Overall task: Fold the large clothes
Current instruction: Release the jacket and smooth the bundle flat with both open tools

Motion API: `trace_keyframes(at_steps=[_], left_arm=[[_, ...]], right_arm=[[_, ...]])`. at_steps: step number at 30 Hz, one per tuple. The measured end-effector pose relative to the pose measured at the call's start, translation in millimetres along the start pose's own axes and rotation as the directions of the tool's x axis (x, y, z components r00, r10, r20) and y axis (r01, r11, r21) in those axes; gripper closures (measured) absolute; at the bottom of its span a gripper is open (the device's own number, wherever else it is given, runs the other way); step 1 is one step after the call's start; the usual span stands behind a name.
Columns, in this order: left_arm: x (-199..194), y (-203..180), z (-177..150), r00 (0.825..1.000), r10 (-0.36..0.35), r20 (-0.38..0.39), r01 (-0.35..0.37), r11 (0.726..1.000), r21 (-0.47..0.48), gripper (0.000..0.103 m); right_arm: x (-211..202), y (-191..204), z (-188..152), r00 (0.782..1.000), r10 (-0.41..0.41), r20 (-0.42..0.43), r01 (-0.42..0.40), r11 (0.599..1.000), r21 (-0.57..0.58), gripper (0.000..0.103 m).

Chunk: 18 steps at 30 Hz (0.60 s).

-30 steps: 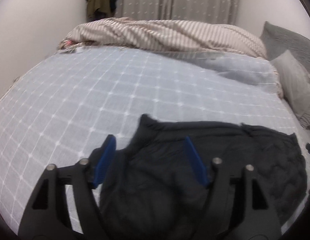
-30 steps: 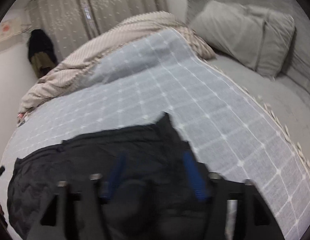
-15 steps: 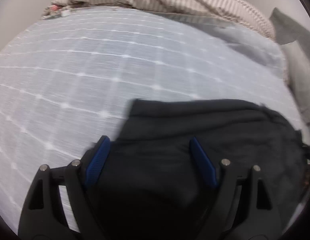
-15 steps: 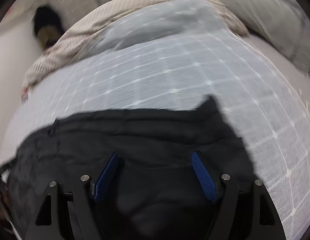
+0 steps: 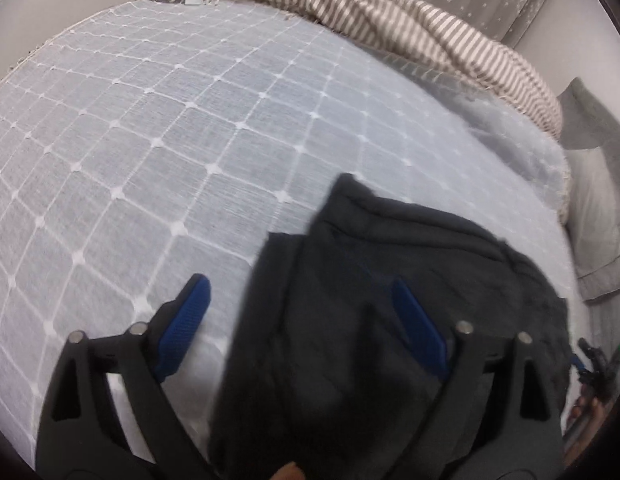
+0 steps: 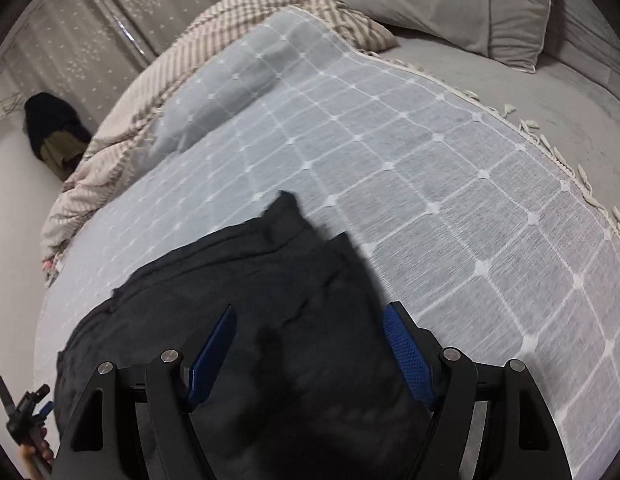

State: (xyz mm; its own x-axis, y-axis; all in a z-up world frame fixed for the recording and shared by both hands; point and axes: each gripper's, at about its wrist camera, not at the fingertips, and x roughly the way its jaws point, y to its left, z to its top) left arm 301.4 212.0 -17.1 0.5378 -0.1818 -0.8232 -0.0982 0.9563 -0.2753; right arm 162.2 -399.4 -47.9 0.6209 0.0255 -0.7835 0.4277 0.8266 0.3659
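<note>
Dark garment (image 5: 389, 300): lies bunched in soft folds at the near side of the bed, on the blue checked bedspread (image 5: 170, 140); one corner pokes up toward the far side.
Left gripper (image 5: 298, 320): jaws spread wide over the garment's left edge, left pad above bare bedspread, right pad above the cloth, nothing pinched between them.
Right gripper (image 6: 310, 344): jaws also wide apart, straddling the garment's right edge (whether the pads touch the cloth cannot be told).
Striped blanket (image 5: 389, 16): heaped along the bed's far edge.
Grey pillows (image 6: 449, 4): far right, beyond the bedspread's fringe.
</note>
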Motion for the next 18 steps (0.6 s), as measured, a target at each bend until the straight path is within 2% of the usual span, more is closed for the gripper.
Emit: trace_keyframes(at_steps=[3,11,14,18], left_arm=[[-29,-17,-15,0.999,-0.045,0.015,0.045,0.999,0.029,0.000],[-72,-45,-69,0.993,-0.108,-0.040,0.110,0.992,0.066,0.000],[-86,-55,-97,0.992,-0.124,-0.019,0.125,0.990,0.071,0.000],[-101,-61,-140,0.990,-0.134,0.032,0.134,0.991,0.013,0.001]], right_arm=[[-10,29,-3,1.000,0.008,-0.011,-0.008,0.999,-0.039,0.024],[-40,67,-44,0.998,0.070,-0.007,-0.070,0.991,-0.111,0.018],[-38,74,-59,0.997,0.072,-0.028,-0.076,0.988,-0.138,0.017],[-30,91,-73,0.997,0.065,-0.049,-0.075,0.971,-0.226,0.017]])
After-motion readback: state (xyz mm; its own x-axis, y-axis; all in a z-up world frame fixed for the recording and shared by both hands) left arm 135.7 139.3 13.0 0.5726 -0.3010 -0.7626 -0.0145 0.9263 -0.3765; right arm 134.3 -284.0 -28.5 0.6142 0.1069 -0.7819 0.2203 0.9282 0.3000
